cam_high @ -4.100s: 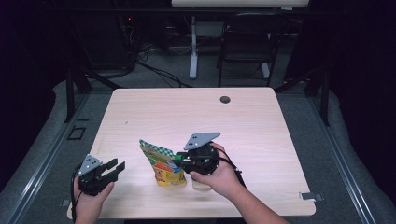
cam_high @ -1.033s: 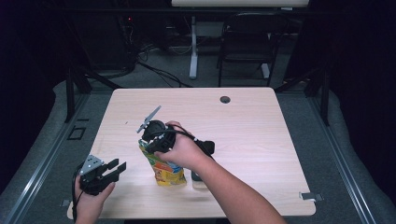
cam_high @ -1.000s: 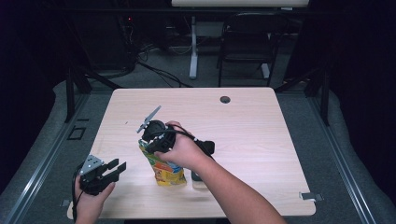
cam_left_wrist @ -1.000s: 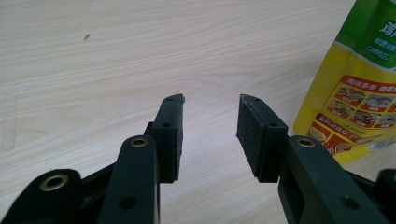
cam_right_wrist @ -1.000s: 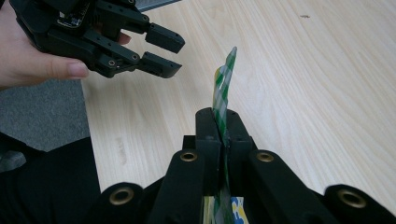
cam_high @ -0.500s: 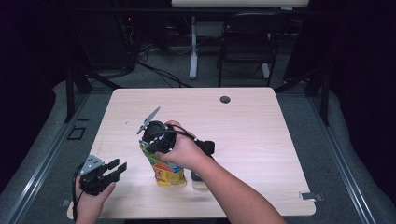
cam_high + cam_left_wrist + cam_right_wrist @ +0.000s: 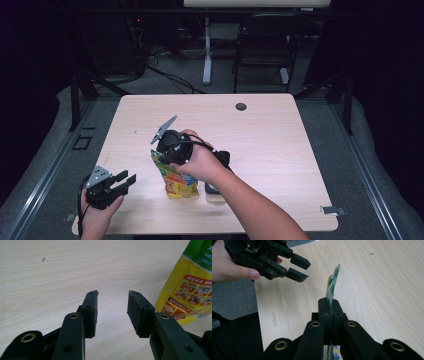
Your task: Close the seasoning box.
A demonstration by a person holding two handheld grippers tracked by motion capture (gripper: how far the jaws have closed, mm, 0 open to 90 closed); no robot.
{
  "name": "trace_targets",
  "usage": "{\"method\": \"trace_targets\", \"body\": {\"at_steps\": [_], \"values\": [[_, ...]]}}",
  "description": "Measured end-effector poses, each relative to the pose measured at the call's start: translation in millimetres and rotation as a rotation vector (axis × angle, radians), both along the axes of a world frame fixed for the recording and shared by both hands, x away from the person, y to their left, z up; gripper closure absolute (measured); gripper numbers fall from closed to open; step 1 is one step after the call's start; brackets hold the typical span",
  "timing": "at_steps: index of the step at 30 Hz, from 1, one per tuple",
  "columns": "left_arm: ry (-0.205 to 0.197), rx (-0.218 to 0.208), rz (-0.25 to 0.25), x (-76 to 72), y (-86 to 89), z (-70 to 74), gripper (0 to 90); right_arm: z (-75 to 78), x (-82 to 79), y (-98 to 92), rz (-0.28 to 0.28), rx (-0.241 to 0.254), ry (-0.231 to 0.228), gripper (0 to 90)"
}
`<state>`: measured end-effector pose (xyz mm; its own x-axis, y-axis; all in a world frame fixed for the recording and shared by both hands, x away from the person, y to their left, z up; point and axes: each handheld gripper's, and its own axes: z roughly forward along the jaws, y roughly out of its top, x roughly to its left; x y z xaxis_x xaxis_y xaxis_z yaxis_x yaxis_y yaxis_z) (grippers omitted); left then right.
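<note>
The pouch (image 7: 176, 179) stands upright on the table (image 7: 280, 130), w/ its top edge pinched by the right gripper (image 7: 161, 156), whose jaws are pressed together on it. The right gripper view shows this best: the thin green-white top seam (image 7: 331, 287) runs between the closed jaws and sticks up past their tips, edge-on, something the high view hides under the hand. The left gripper view gives the pouch's printed side instead: yellow front w/ small food pics (image 7: 190, 287), bottom resting on the wood, just right of the left gripper (image 7: 112, 302), not touching it. Whether the pouch is sealed or what's inside, can't tell. The left gripper's jaws are spread w/ bare table between the pads. From above, a dark flat item (image 7: 216, 189) lies just right of the pouch's base, partly under the right forearm; can't tell what it is. Right hand (image 7: 200, 162) reaches in from the lower right, wrapped over the gripper body w/ its grey plate (image 7: 164, 129) tilted up-left and cable looping over the wrist. Left hand (image 7: 97, 212) sits at the near-left corner, its gripper (image 7: 122, 182) pointing towards the pouch, a bit apart from it. In the right gripper view the left gripper (image 7: 298, 268) sits upper left, thumb along its side. A small round hole (image 7: 241, 106) is on the far side of the table.
</note>
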<state>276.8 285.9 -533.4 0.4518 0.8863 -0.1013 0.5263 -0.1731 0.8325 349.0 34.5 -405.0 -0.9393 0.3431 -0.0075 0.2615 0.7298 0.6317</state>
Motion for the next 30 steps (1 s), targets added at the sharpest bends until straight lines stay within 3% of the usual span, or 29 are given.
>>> {"method": "trace_targets", "body": {"at_steps": [4, 16, 30], "values": [[-0.001, 0.0, -0.002, -0.1, -1.2, -0.4, 60.3, 2.3, -1.8, -6.7, 0.009, 0.004, -0.005, 90.0], [-0.006, 0.011, -0.03, -3.1, -8.4, 0.9, 59.4, 19.9, -15.2, -22.8, 0.02, 0.081, -0.044, 90.0], [0.008, 0.02, -0.157, -10.2, -38.4, -1.2, 57.0, 33.7, -17.1, -44.1, 0.009, 0.123, -0.081, 90.0]]}}
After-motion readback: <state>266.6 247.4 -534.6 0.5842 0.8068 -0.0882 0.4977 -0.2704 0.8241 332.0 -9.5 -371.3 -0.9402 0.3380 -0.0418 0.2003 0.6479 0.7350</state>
